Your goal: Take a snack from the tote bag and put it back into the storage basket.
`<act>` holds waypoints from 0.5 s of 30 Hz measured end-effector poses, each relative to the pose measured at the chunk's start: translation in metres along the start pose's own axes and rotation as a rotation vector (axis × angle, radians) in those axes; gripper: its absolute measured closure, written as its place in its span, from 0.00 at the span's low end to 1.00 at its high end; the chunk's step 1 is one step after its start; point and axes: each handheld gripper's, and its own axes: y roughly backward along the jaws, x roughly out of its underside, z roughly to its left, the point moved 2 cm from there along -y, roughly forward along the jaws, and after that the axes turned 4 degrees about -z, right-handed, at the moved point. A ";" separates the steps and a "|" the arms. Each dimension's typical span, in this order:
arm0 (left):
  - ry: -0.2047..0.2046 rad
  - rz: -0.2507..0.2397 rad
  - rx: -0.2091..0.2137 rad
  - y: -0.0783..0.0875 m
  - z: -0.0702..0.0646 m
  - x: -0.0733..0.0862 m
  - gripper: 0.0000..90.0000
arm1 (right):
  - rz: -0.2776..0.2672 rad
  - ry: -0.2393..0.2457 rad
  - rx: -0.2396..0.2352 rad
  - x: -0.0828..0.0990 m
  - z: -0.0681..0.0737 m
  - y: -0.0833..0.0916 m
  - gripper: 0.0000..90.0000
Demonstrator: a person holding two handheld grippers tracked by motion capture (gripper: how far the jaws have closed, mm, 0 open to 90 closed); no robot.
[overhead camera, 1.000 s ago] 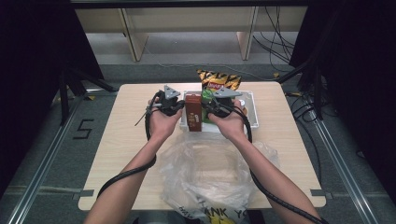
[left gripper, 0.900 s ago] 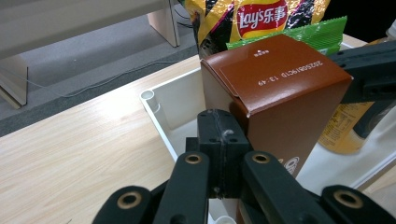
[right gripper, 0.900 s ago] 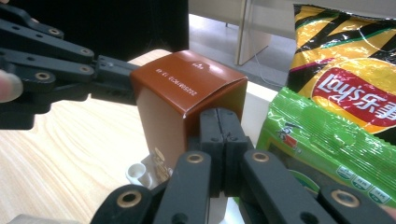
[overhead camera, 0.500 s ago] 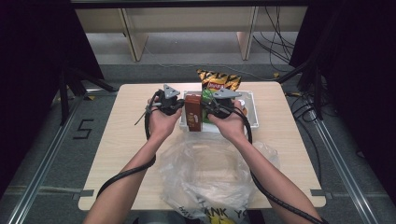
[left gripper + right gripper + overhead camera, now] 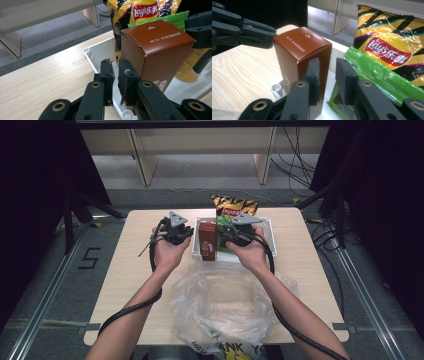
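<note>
A brown carton (image 5: 207,240) stands upright at the left end of a white tray (image 5: 270,240). My left gripper (image 5: 186,234) sits just left of it and my right gripper (image 5: 222,237) just right. In the left gripper view the jaws (image 5: 115,77) hover over the tray's left wall (image 5: 87,51), with the carton (image 5: 157,50) beside them on the right. They have just been opening, and nothing is between them. The right gripper's jaws (image 5: 327,75) have also just been opening. They stand empty between the carton (image 5: 299,50) and a green packet (image 5: 374,75).
A yellow and black Lay's crisp bag (image 5: 235,205) leans at the tray's back, with the green packet (image 5: 172,18) in front of it. A crumpled clear plastic bag (image 5: 225,305) covers the table's front middle. Bare wood lies left and right of the tray.
The left hand has eased slightly left, away from the carton. The carton and the right hand stay where they were.
</note>
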 end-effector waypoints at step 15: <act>0.022 -0.002 0.014 0.033 -0.002 0.015 0.80 | 0.043 0.017 -0.014 0.006 -0.009 0.027 0.60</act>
